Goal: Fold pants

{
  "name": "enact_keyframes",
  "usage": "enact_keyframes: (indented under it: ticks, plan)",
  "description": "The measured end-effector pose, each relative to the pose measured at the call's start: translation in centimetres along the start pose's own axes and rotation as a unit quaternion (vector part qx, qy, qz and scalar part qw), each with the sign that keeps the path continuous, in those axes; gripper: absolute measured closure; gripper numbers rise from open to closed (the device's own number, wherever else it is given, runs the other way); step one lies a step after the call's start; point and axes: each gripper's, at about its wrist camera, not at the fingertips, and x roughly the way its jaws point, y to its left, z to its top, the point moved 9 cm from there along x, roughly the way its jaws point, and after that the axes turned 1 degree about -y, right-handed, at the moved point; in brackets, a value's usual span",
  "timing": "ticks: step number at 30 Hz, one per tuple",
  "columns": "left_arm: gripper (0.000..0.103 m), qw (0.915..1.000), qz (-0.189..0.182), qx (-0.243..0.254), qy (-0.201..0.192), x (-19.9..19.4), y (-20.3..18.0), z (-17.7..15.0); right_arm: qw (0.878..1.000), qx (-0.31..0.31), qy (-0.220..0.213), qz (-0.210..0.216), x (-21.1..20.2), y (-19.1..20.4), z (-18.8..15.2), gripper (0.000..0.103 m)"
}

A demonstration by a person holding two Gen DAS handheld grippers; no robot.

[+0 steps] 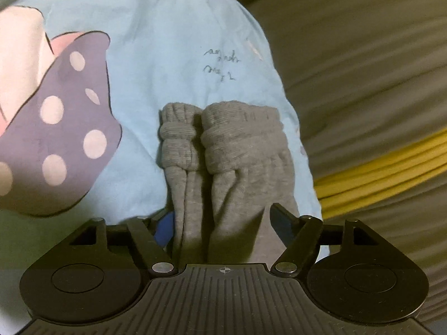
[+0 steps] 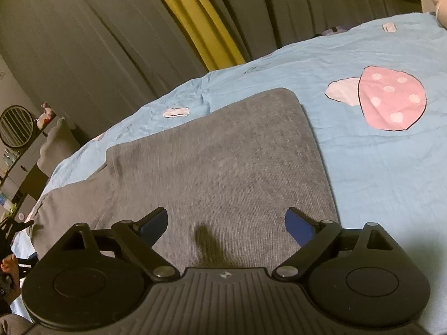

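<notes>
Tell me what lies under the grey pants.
The grey pants lie on a light blue bedsheet with a pink spotted mushroom print. Whatever print the sheet carries beneath the pants is covered.

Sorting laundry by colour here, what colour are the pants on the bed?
Grey pants, seen best in the right wrist view, lying on the light blue sheet.

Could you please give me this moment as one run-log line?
task: fold pants | left gripper: open, straddling cuffed legs of grey pants | right gripper: open over pants | surface: blue bedsheet

Dark handwritten script on blue sheet, not legible
</notes>
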Motion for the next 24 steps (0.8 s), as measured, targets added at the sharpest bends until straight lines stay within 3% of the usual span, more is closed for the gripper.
enact_keyframes:
  ticks: [4, 7, 10, 13, 16, 18, 20, 23, 24]
  plan:
    - [0.066, 1.0, 0.0, -0.003, -0.009, 0.3, -0.4, 0.4, 1.0, 0.002, -0.002, -0.001, 0.0, 0.0, 0.1, 0.011]
    - [0.074, 0.9998, 0.004, 0.009, -0.018, 0.3, -1.0, 0.4, 1.0, -0.001, -0.002, -0.004, 0.0, 0.0, 0.0, 0.011]
    - [0.079, 0.9973, -0.009, 0.065, -0.033, -0.2, -3.3, 0.3, 1.0, -0.002, -0.002, -0.004, 0.0, 0.0, 0.0, 0.011]
    - [0.079, 0.9933, -0.044, 0.101, -0.034, -0.3, -5.6, 0.0, 1.0, 0.002, -0.002, -0.001, 0.0, -0.1, 0.0, 0.011]
    - [0.072, 0.9932, -0.013, 0.112, -0.028, 0.9, -5.5, -0.1, 1.0, 0.001, -0.001, -0.001, 0.0, -0.1, 0.0, 0.011]
    - [0.049, 0.9944, 0.014, 0.103, -0.017, 1.9, -4.8, -0.1, 1.0, 0.001, -0.001, -0.001, -0.1, -0.1, 0.1, 0.011]
    - [0.039, 0.9945, 0.046, 0.094, -0.006, 2.8, -4.0, -0.1, 1.0, 0.003, -0.001, 0.0, 0.0, -0.1, 0.1, 0.011]
    - [0.044, 0.9936, 0.068, 0.09, 0.001, 3.6, -3.6, -0.1, 1.0, 0.001, -0.001, -0.001, 0.0, -0.1, 0.1, 0.011]
    - [0.056, 0.9933, 0.071, 0.092, -0.001, 3.4, -3.8, 0.0, 1.0, 0.001, -0.001, -0.002, 0.0, -0.1, 0.1, 0.011]
